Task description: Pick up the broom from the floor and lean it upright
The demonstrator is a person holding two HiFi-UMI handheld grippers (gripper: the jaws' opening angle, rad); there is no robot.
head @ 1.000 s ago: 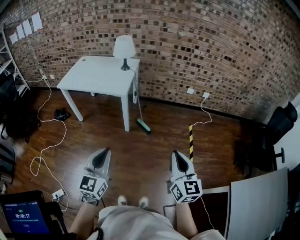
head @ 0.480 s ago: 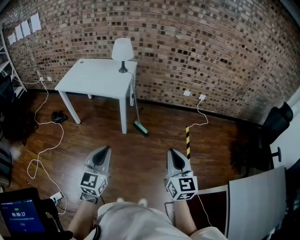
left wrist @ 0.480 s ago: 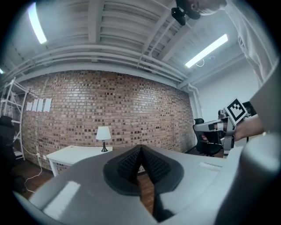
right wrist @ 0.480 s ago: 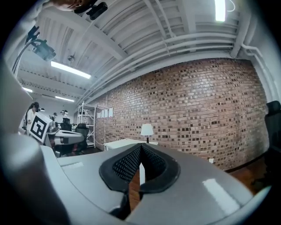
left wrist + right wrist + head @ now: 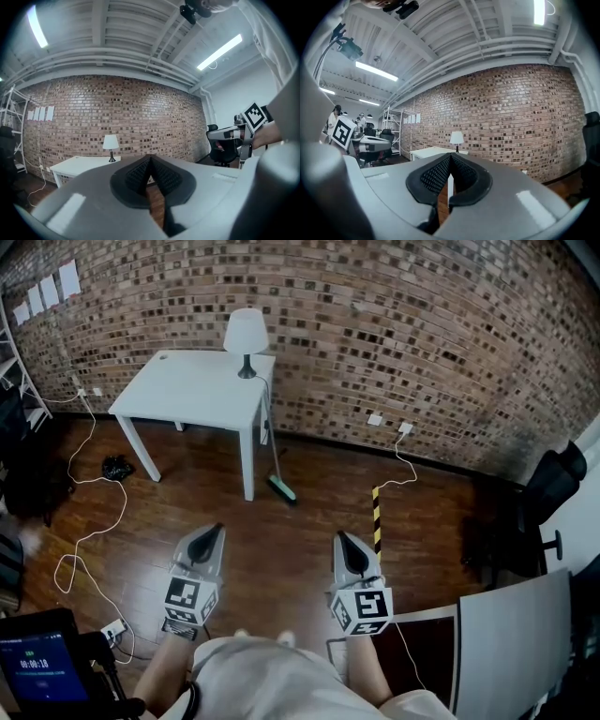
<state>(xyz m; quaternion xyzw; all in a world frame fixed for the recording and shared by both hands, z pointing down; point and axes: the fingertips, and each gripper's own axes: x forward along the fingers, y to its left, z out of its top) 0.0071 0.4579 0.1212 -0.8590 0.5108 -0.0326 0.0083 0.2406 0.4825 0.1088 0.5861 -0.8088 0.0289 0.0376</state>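
Change: Compared with a second ago, neither gripper has shifted noticeably and the broom [image 5: 280,488] keeps the same lean. Treat the lean as probably done.
Cable [image 5: 94,493]: It loops white across the floor [image 5: 281,549] at your far left. Keep your feet off it.
Table [image 5: 187,395]: It stands against the brick wall [image 5: 422,334], well ahead of you. Its near right corner props up the broom.
Left gripper [image 5: 216,528]: The jaws are together with nothing between them. It points at the table, well apart from the broom.
Broom: The head sits on the floor just right of the table's near right leg. The handle rises against the table's right edge.
Right gripper [image 5: 340,536]: The jaws are pressed together and empty. It is held beside the left gripper, a body's width away.
Open room: Bare floor lies between both grippers and the broom, so you can step forward freely.
Striped tape [image 5: 377,517]: It lies flat on the floor just ahead of the right gripper.
White panel [image 5: 511,634]: It stands near your right side and limits any swing that way.
Office chair [image 5: 553,488]: It closes off the far right edge.
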